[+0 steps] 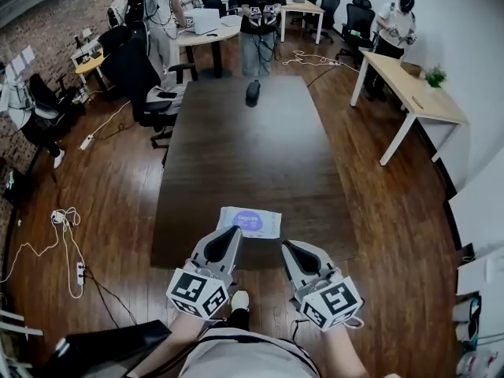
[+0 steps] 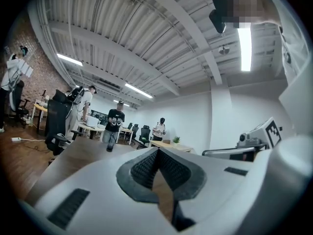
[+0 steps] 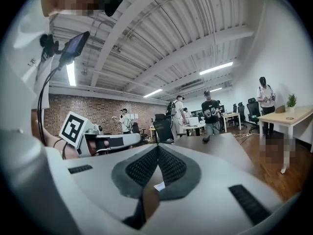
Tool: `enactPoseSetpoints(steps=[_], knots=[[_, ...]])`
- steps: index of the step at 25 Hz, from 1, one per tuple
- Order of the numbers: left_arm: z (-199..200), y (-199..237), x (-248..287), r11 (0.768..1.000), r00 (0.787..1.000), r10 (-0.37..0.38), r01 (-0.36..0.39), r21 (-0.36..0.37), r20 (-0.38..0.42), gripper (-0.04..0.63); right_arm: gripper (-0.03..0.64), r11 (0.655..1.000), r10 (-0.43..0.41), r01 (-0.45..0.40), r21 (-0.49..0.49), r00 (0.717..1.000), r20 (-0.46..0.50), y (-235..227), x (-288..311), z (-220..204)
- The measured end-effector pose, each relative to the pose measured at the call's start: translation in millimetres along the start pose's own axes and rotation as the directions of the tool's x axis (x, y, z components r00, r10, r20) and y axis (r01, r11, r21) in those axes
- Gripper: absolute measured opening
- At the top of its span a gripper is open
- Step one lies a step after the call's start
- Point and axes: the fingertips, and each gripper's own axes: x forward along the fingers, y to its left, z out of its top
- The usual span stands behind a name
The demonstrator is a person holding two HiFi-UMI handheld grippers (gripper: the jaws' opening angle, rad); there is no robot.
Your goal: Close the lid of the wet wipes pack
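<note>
In the head view, the wet wipes pack (image 1: 249, 221), white with a round blue patch on top, lies flat on the dark table (image 1: 236, 148) close to its near edge. My left gripper (image 1: 234, 231) is shut and empty, its tip over the pack's near left edge; I cannot tell whether it touches. A short way right of the pack, near the table's front edge, my right gripper (image 1: 287, 246) is also shut on nothing. Both gripper views show the jaws (image 2: 157, 152) (image 3: 157, 149) pointing level with pads meeting. The pack's lid shows no raised flap from here.
A black object (image 1: 253, 92) lies at the table's far end. People stand beyond it and at the right by a white desk (image 1: 409, 93). Office chairs (image 1: 150, 93) stand left of the table. Cables and a power strip (image 1: 77, 271) lie on the wooden floor at the left.
</note>
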Motion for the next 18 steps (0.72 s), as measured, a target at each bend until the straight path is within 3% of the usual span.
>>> enactPoseSetpoints(steps=[7, 18], knots=[[-7.8, -74.8, -58.5, 0.999, 0.999, 0.044, -0.044, -0.010, 0.004, 0.002, 0.008, 0.999, 0.032, -0.032, 0.007, 0.999, 0.006, 30.1, -81.5, -11.0], [-24.5, -135.3, -144.0, 0.994, 0.994, 0.104, -0.103, 0.028, -0.028, 0.002, 0.008, 0.994, 0.106, -0.107, 0.019, 0.994, 0.032, 91.8, -148.5, -23.4]])
